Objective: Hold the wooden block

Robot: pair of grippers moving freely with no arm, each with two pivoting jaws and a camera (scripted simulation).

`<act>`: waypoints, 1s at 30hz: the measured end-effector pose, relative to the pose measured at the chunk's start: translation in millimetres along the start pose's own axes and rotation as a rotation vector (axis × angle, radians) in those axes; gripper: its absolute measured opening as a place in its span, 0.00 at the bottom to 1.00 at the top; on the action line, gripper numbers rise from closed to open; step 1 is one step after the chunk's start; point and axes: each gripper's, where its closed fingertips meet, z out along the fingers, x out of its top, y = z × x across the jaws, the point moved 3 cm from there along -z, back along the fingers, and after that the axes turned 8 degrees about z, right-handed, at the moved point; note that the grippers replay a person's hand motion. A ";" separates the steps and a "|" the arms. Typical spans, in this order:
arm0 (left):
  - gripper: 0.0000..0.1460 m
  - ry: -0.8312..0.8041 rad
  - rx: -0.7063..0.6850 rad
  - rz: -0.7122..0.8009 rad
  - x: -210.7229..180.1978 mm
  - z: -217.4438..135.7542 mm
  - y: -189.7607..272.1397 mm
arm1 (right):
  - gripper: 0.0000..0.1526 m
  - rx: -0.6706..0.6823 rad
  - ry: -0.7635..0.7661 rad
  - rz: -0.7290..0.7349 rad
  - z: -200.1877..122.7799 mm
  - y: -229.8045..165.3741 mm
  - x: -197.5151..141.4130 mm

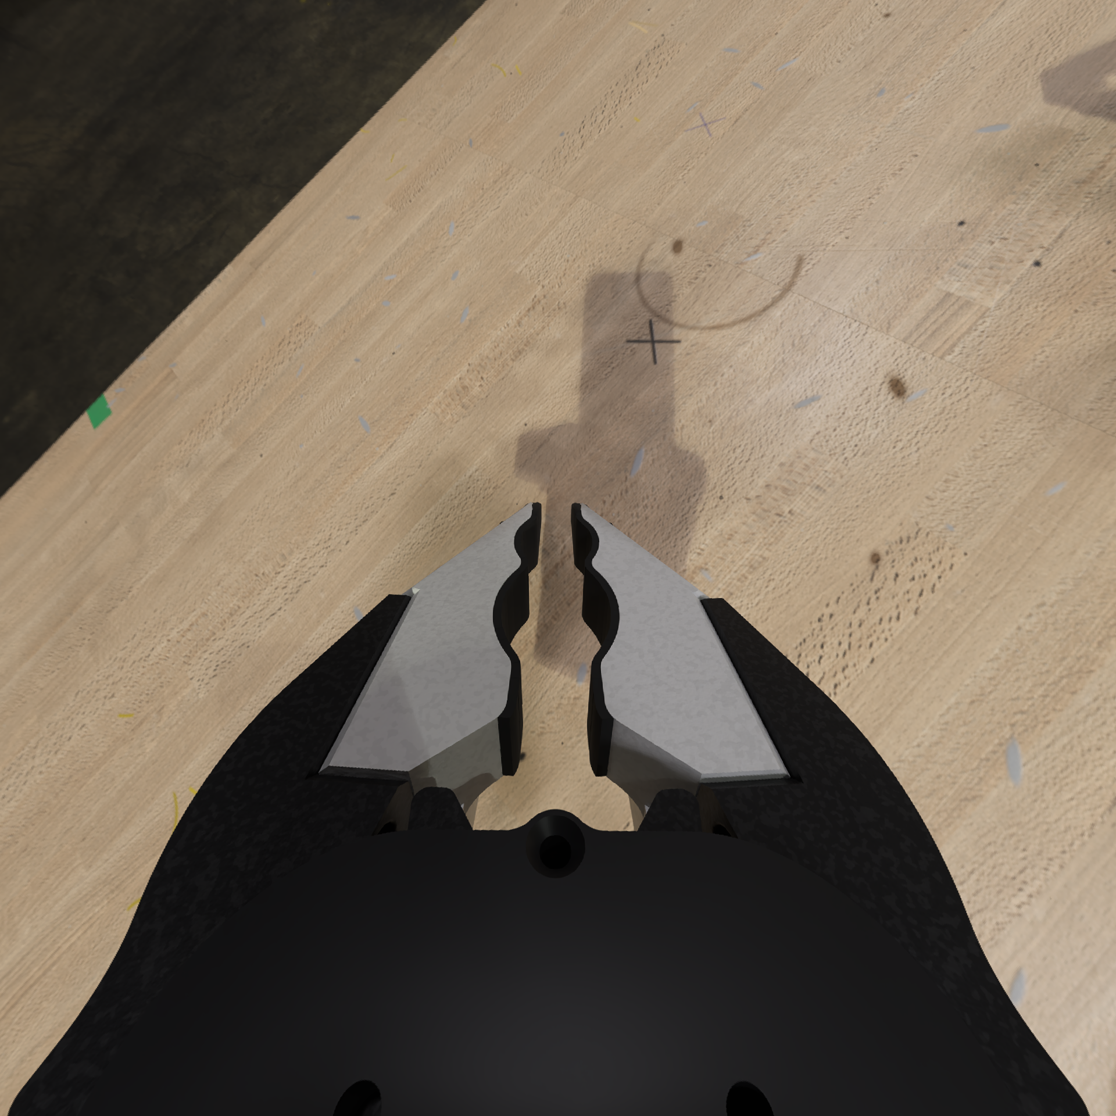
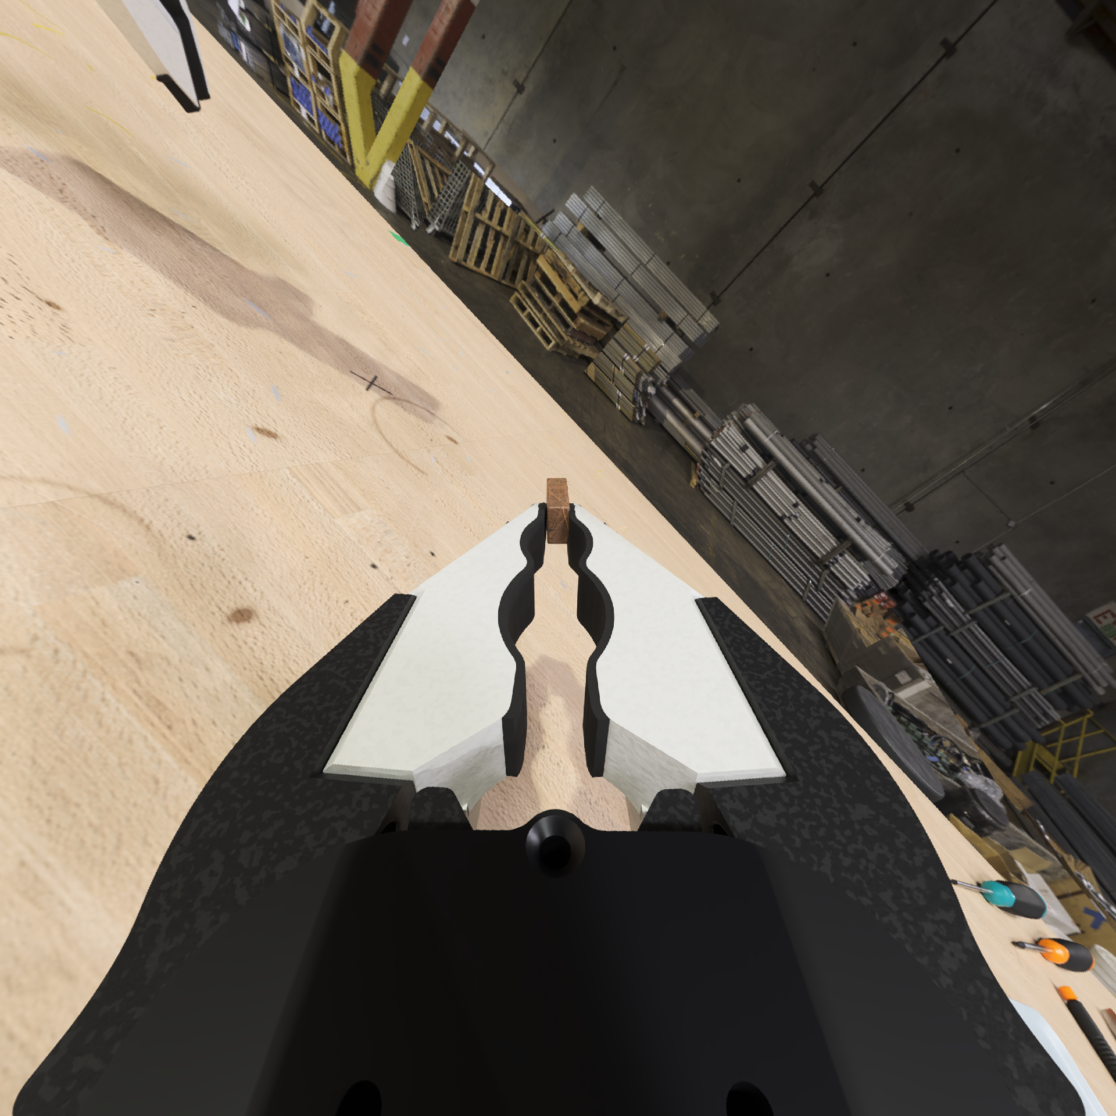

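A small brown wooden block (image 2: 557, 496) sits pinched between the tips of my right gripper (image 2: 557, 524), which is shut on it and holds it above the light wooden table (image 2: 181, 543). The block's far end sticks out past the fingertips. My left gripper (image 1: 555, 513) hovers over the table (image 1: 302, 543) with its jaws almost together and nothing between them; its shadow falls on the wood ahead. One finger of the left gripper also shows at the top left of the right wrist view (image 2: 181, 60). The block does not show in the left wrist view.
The table edge (image 1: 241, 272) runs diagonally at the upper left, with dark floor beyond and a green tape mark (image 1: 98, 412). A teal-handled screwdriver (image 2: 1014, 898) and an orange-handled screwdriver (image 2: 1066, 954) lie at the right. Pallets and pipe racks stand past the table.
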 end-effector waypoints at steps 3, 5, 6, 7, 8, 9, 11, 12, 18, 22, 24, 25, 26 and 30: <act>0.08 -0.003 -0.035 -0.027 -5.8 -2.4 -1.0 | 0.04 -0.005 -0.007 -0.001 -1.1 0.7 -0.9; 0.10 -0.008 -0.063 -0.031 -8.8 -3.8 0.2 | 0.04 -0.014 -0.015 -0.004 -3.2 1.7 -2.0; 0.11 -0.012 -0.072 -0.021 -10.3 -4.4 0.8 | 0.04 -0.020 -0.019 -0.002 -4.6 2.3 -2.5; 0.12 -0.018 -0.075 -0.007 -12.2 -4.9 1.3 | 0.04 -0.027 -0.023 0.000 -6.3 2.9 -2.8; 0.13 -0.027 -0.077 0.007 -14.4 -5.0 1.7 | 0.04 -0.033 -0.026 0.001 -7.9 3.3 -3.1; 0.13 -0.039 -0.082 0.018 -16.7 -4.9 2.1 | 0.04 -0.038 -0.030 0.001 -9.4 3.5 -3.5; 0.15 -0.061 -0.090 0.021 -20.5 -4.2 2.7 | 0.04 -0.047 -0.036 0.000 -11.6 3.8 -3.6; 0.16 -0.067 -0.095 0.016 -21.3 -3.9 3.2 | 0.04 -0.050 -0.037 0.002 -12.4 3.7 -3.7; 0.23 -0.043 -0.118 -0.014 -12.1 -0.5 7.1 | 0.04 -0.041 -0.023 0.008 -13.6 2.4 -2.0; 0.34 -0.025 -0.137 -0.027 0.7 6.1 12.2 | 0.04 -0.027 -0.006 0.014 -14.2 0.5 0.5; 0.38 -0.025 -0.134 -0.019 8.0 10.0 12.7 | 0.04 -0.024 -0.003 0.014 -14.3 0.1 1.2; 0.39 -0.022 -0.129 -0.014 12.6 12.0 12.1 | 0.04 -0.021 -0.001 0.015 -14.4 0.0 1.4; 0.40 -0.018 -0.122 -0.009 17.5 13.8 11.1 | 0.04 -0.019 0.002 0.016 -14.5 -0.2 1.7; 0.40 -0.006 -0.108 0.017 38.2 23.3 8.4 | 0.04 -0.012 0.010 0.011 -14.5 -1.8 3.8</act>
